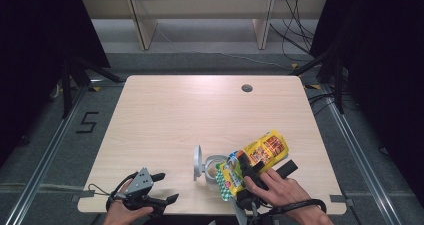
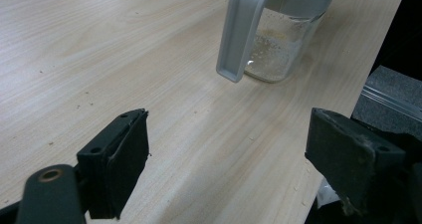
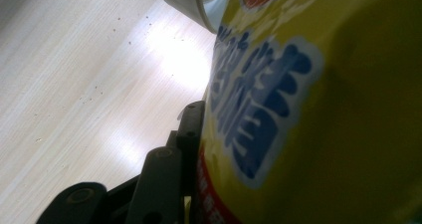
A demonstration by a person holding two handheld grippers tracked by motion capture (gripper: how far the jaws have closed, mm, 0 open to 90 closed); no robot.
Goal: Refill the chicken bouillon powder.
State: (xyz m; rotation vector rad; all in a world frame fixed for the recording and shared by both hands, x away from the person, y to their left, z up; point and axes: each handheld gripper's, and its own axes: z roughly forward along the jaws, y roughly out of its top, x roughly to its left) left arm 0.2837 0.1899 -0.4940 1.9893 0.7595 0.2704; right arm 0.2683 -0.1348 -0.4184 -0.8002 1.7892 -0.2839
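While the left gripper [image 1: 159,194] waits at about seven o'clock on the table [image 1: 165,110], near its front edge, its jaws stand wide apart with nothing between them and point toward the glass jar [image 2: 278,50]. At about five o'clock the right gripper [image 1: 248,171] has its jaws clamped on a yellow snack bag [image 1: 255,160], one black pad pressed flat against the printed side in the right gripper view. The bag is tipped over the clear jar [image 1: 214,167], which stands just beside it at six o'clock with its grey hinged lid [image 1: 198,162] swung upright. A thin layer of crumbs or grains sits in the jar's bottom.

As I judge it, the risk is spillage: if the bag's mouth sits off the rim, the contents will scatter on the wood, and a nudge from the bag could tip the unsteadied jar. A squeeze could also crush what is inside.

Counted: two grippers, one bag, one jar, one lid. Farther off, at one o'clock, a single cable hole [image 1: 246,88] marks the tabletop.
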